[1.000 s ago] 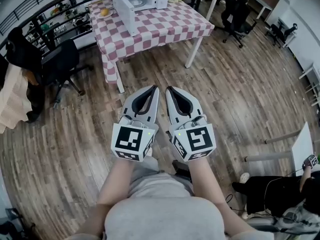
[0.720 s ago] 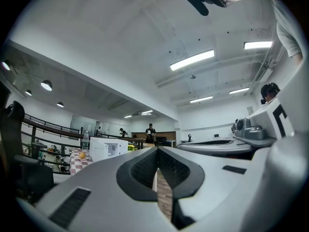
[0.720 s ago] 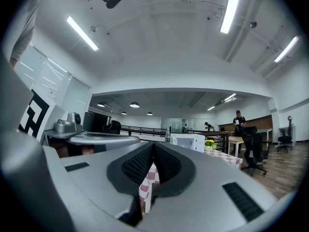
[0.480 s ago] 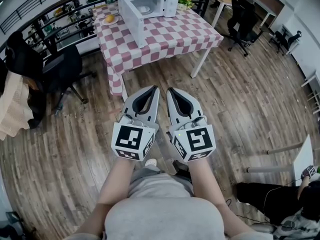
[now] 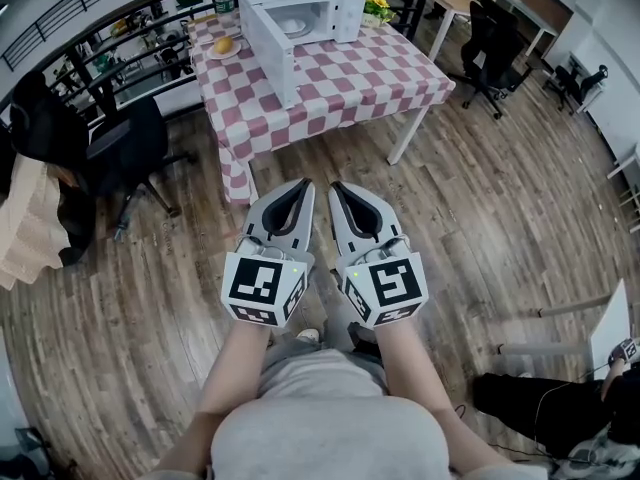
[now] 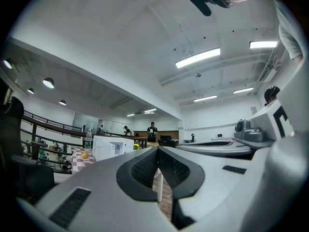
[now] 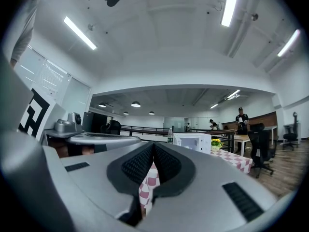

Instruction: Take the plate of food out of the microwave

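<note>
We hold the left gripper (image 5: 304,182) and the right gripper (image 5: 336,185) side by side above the wooden floor (image 5: 480,198), each with its jaws pressed together on nothing. At twelve o'clock stands the checked bench (image 5: 350,73). On it sits the microwave (image 5: 322,0) with its door (image 5: 268,48) swung open and the plate (image 5: 293,25) inside. At the microwave's nine o'clock lies a small dish (image 5: 223,47).

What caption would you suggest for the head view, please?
The left gripper and right gripper, jaws shut, side by side facing the checkered table with the open microwave.
</note>
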